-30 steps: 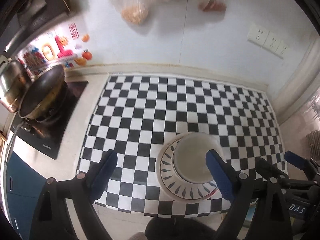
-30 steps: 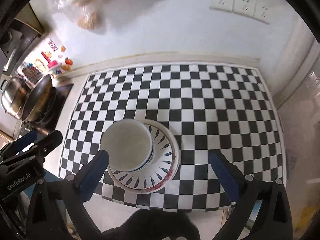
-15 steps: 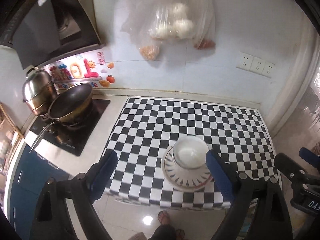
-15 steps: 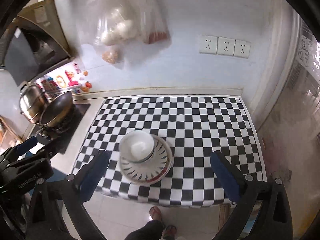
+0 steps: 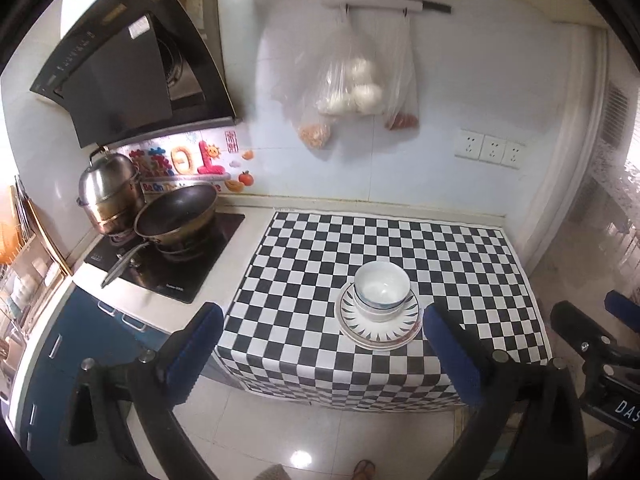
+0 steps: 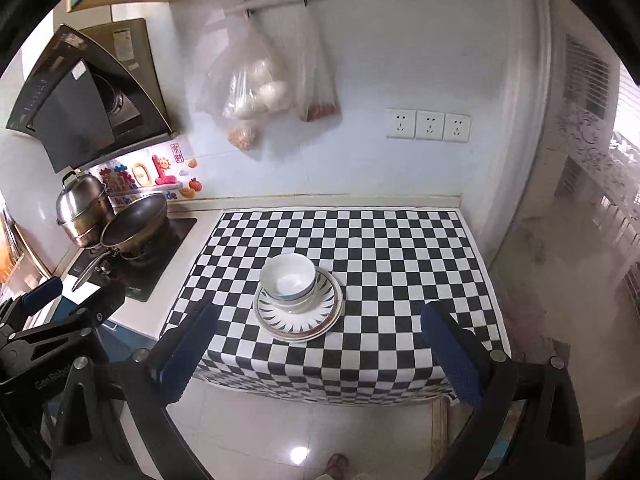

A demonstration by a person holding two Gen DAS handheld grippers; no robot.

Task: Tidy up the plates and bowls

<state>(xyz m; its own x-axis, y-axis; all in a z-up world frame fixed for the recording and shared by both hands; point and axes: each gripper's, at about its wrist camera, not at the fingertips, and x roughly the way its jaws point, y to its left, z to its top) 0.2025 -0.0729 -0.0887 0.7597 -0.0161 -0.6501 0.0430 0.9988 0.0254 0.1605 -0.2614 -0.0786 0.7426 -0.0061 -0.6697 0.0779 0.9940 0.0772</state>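
A white bowl (image 5: 382, 290) with a blue rim line sits nested on a stack of plates (image 5: 380, 326) with dark leaf marks, near the front of the checkered cloth (image 5: 460, 256). The bowl (image 6: 288, 282) and plates (image 6: 300, 316) also show in the right wrist view. My left gripper (image 5: 324, 354) is open and empty, held back from the counter over the floor. My right gripper (image 6: 324, 354) is open and empty, likewise back from the counter. Each gripper shows at the edge of the other's view.
A stove (image 5: 168, 260) at the left holds a dark wok (image 5: 176, 216) and a steel pot (image 5: 110, 194), under a range hood (image 5: 120, 80). Plastic bags of food (image 5: 352, 92) hang on the wall. Sockets (image 5: 490, 148) are at the right. Tiled floor (image 5: 300, 440) lies below.
Both grippers have pulled up and back from the counter. The bowl and plates now look small and far, and the floor has come into view.
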